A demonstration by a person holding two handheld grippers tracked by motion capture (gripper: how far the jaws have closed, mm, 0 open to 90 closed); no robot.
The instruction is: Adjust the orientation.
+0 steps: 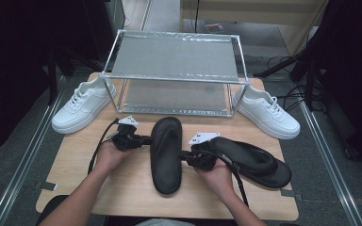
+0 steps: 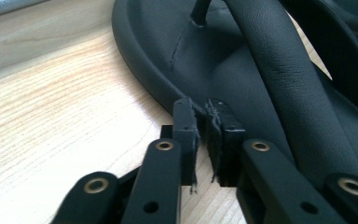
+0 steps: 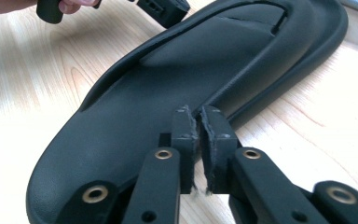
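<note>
The black sandal (image 1: 166, 155) lies flat in front of the rack (image 1: 169, 77), with the left gripper (image 1: 143, 140) and the right gripper (image 1: 184, 155) at its two rims, both with jaws slightly apart and pinching nothing. It looks set down (shelving probably remains). The gripper views show those slim gaps; the high view adds the second sandal (image 1: 254, 160) and the white sneakers (image 1: 82, 106) flanking the rack.

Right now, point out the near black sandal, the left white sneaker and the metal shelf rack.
near black sandal (image 1: 166, 155), high view, footbed middle.
left white sneaker (image 1: 82, 106), high view, laces.
metal shelf rack (image 1: 174, 56), high view, top shelf.
</note>
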